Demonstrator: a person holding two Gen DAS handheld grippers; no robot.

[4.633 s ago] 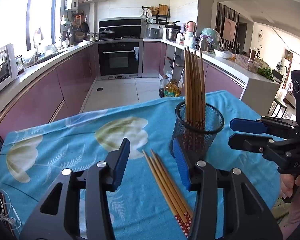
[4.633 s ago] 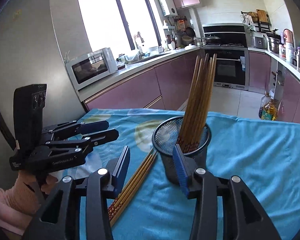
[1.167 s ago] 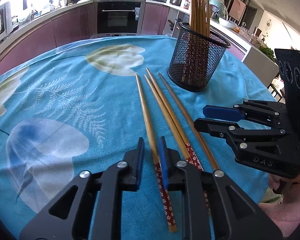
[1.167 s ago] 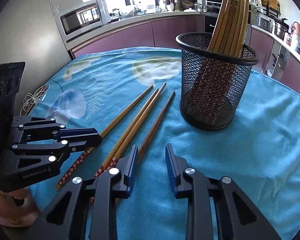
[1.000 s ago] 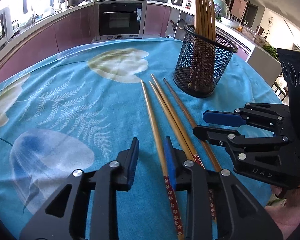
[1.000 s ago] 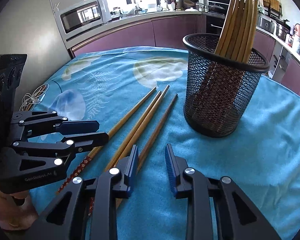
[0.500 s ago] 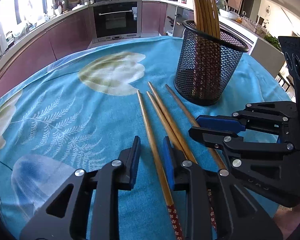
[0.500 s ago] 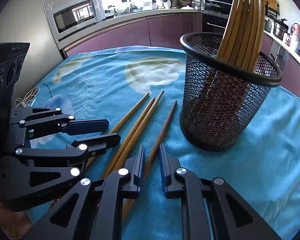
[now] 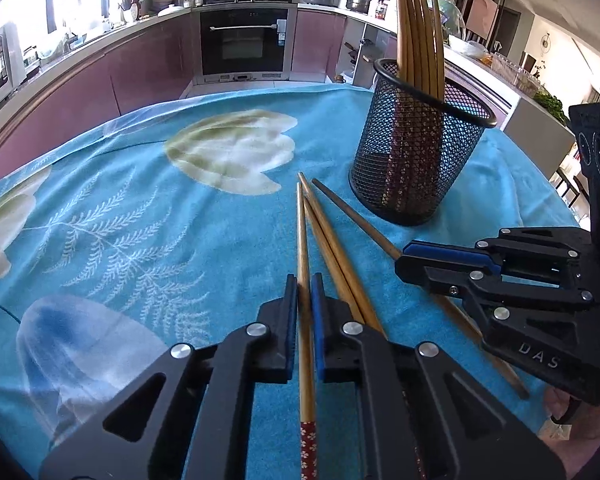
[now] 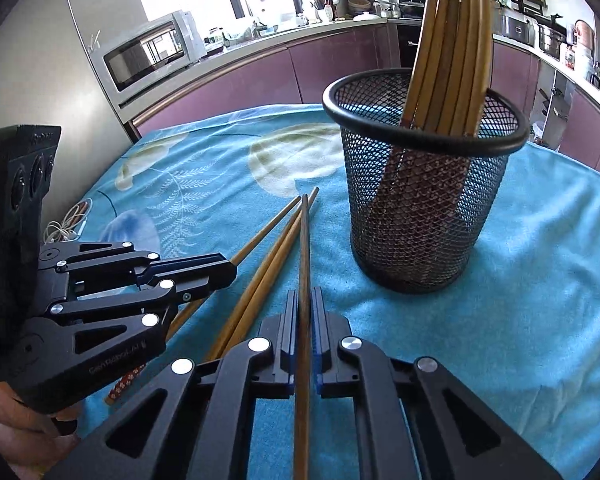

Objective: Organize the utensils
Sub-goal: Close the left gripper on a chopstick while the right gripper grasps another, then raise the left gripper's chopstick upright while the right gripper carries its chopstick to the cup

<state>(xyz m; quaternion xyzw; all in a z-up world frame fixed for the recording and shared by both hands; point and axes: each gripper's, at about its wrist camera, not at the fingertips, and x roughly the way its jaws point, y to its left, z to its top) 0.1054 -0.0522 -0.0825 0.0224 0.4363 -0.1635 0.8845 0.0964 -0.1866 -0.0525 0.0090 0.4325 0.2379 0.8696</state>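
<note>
Left wrist view shows the left hand-held gripper clamped on a light chopstick; only the right wrist view shows the right hand-held gripper pinching a darker chopstick, mesh holder ahead-right.

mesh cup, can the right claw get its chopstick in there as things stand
Probably yes. The right claw is shut on a chopstick, and the mesh cup stands just ahead to its right, its near half open. Standing chopsticks crowd only the far side.
</note>
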